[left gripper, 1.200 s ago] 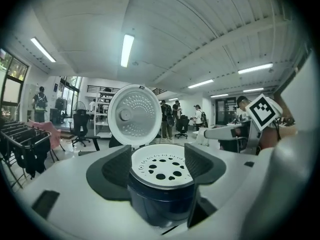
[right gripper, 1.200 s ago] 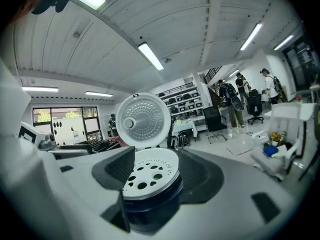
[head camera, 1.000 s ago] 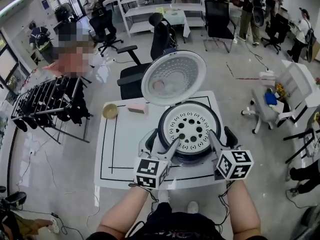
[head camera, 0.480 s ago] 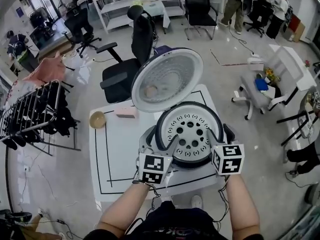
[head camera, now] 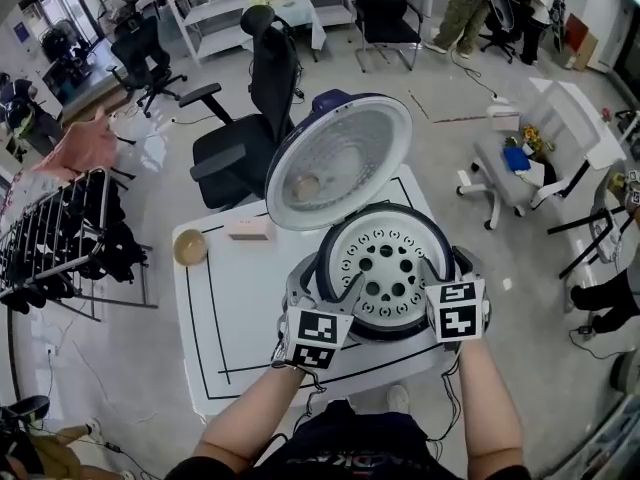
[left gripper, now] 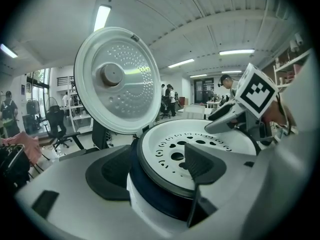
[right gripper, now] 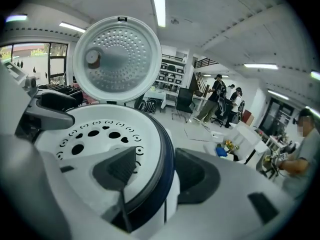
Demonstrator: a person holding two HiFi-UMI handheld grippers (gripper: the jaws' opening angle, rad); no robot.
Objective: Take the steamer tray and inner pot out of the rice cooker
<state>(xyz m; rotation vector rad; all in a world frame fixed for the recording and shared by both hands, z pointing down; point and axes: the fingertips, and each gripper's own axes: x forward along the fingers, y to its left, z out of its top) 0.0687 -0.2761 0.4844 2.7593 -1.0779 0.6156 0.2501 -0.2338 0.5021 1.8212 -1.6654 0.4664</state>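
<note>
The rice cooker stands on the table with its lid raised at the back. The white steamer tray, pierced with round holes, lies in its mouth. Only a dark rim shows below the tray; the inner pot is hidden. My left gripper is open astride the front-left rim, one jaw over the tray and one outside the navy body. My right gripper is open astride the front-right rim in the same way, its inner jaw above the tray.
The white table has black lines on it. A small bowl and a pink box lie at its far left. A black office chair stands behind, a dark rack to the left and a white chair to the right.
Both grippers have edged slightly farther over the cooker's rim. The head view has shifted. The tray and lid have not moved.
</note>
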